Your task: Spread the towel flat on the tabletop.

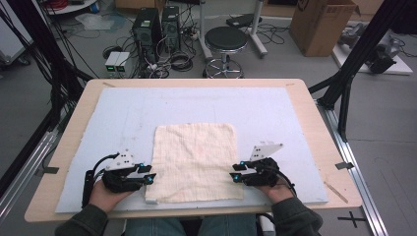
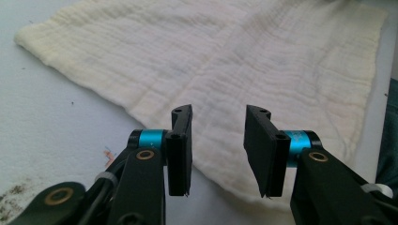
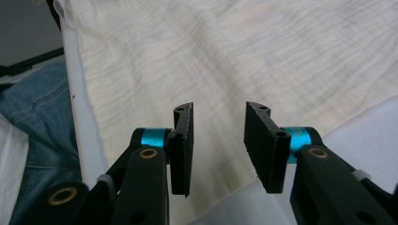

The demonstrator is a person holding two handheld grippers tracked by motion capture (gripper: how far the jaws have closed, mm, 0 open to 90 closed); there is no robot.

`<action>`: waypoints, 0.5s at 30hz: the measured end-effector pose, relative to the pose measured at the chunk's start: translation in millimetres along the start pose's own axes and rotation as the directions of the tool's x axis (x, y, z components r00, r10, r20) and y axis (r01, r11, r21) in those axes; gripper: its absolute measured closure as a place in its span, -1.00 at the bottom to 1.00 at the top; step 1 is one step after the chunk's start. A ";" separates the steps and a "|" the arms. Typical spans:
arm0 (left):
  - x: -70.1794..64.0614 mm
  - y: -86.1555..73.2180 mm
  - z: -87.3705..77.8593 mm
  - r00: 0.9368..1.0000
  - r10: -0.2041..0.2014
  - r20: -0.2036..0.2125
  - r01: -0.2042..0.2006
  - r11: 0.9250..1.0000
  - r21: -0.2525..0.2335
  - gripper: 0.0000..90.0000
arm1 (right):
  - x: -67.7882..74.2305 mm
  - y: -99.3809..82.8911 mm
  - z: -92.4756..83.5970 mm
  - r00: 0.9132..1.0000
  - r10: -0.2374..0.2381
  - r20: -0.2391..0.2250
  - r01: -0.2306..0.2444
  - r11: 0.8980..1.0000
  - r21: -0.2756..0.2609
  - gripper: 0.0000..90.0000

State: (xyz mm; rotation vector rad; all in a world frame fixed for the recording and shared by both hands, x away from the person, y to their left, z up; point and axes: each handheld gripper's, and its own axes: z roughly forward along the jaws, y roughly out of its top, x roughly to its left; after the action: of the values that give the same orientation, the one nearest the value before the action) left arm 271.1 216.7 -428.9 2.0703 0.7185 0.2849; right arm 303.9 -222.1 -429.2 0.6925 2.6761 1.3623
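Currently the cream cloth (image 1: 195,162) lies flat and spread on the pale blue mat (image 1: 123,110) that covers the desk (image 1: 314,123), sitting toward 6 o'clock of the mat, its near edge close to the mat's front border. The left gripper (image 1: 151,176) rests at the cloth's 8 o'clock side, the right gripper (image 1: 234,177) at its 4 o'clock side, each pointing inward at a side edge near a front corner. Both pairs of jaws stand apart with nothing pinched; in the left gripper view (image 2: 218,150) and right gripper view (image 3: 218,147) cloth shows beyond the gap, untouched by the pads. Mirrored placement suggests a two-handed handling, likely a fold or lift from the near corners. Flat spread keeps the edges reachable. Judgement: grasp not yet made; next move needs jaws lowered onto the hem.
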 end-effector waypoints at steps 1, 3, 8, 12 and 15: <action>0.6 0.2 0.4 1.000 -0.006 -0.005 0.006 1.000 -0.003 0.35 | -1.3 0.5 -0.3 1.000 0.004 0.003 -0.004 1.000 -0.005 0.31; 2.6 0.9 0.5 1.000 -0.013 -0.007 0.013 1.000 -0.005 0.31 | -3.8 1.1 -0.7 1.000 0.016 0.012 -0.016 1.000 -0.021 0.24; 4.1 2.6 -0.5 0.999 -0.021 -0.028 0.020 1.000 -0.022 0.18 | -8.9 1.9 -0.4 0.998 0.051 0.032 -0.050 0.998 -0.041 0.05; 4.5 2.8 -0.8 0.999 -0.038 -0.034 0.036 0.999 -0.040 0.12 | -11.6 2.7 3.4 0.998 0.049 0.043 -0.047 0.998 -0.042 -0.06; 5.8 3.0 -0.7 0.999 -0.042 -0.034 0.040 0.998 -0.047 0.07 | -12.4 4.2 4.0 0.997 0.058 0.060 -0.055 0.997 -0.046 -0.16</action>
State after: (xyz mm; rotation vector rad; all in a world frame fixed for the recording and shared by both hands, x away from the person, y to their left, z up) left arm 276.6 219.4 -426.4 2.0083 0.7675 0.3123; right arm 317.6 -222.1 -430.2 0.7978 2.5901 1.3851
